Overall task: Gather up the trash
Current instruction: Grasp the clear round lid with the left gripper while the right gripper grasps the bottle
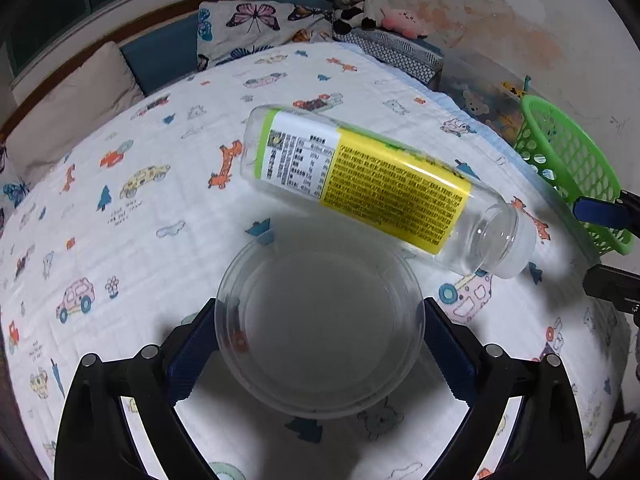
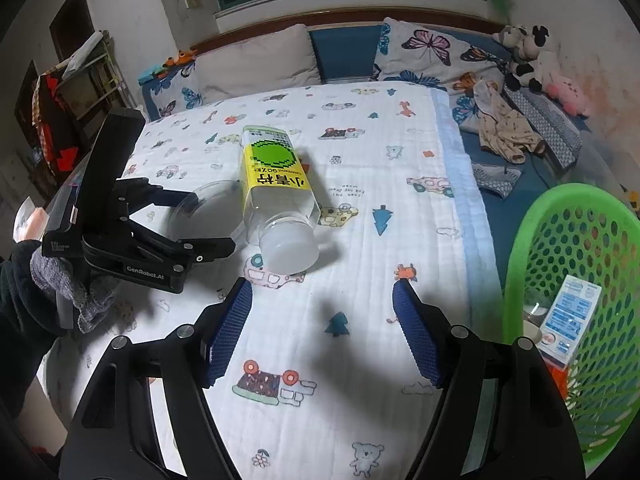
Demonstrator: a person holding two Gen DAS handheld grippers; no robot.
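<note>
Two items left on bed: left gripper [image 1: 320,336] clamps clear plastic lid [image 1: 320,330], right gripper [image 2: 322,330] wide open, empty; bottle [image 2: 278,196] uncollected, green basket [image 2: 580,300] partly filled

A bed [image 2: 400,240] with a white cartoon-print quilt [image 1: 120,240] carried a capped, yellow-labelled clear plastic bottle [image 1: 372,184] on its side, with butterfly pillows [image 2: 432,56] at its head.
</note>
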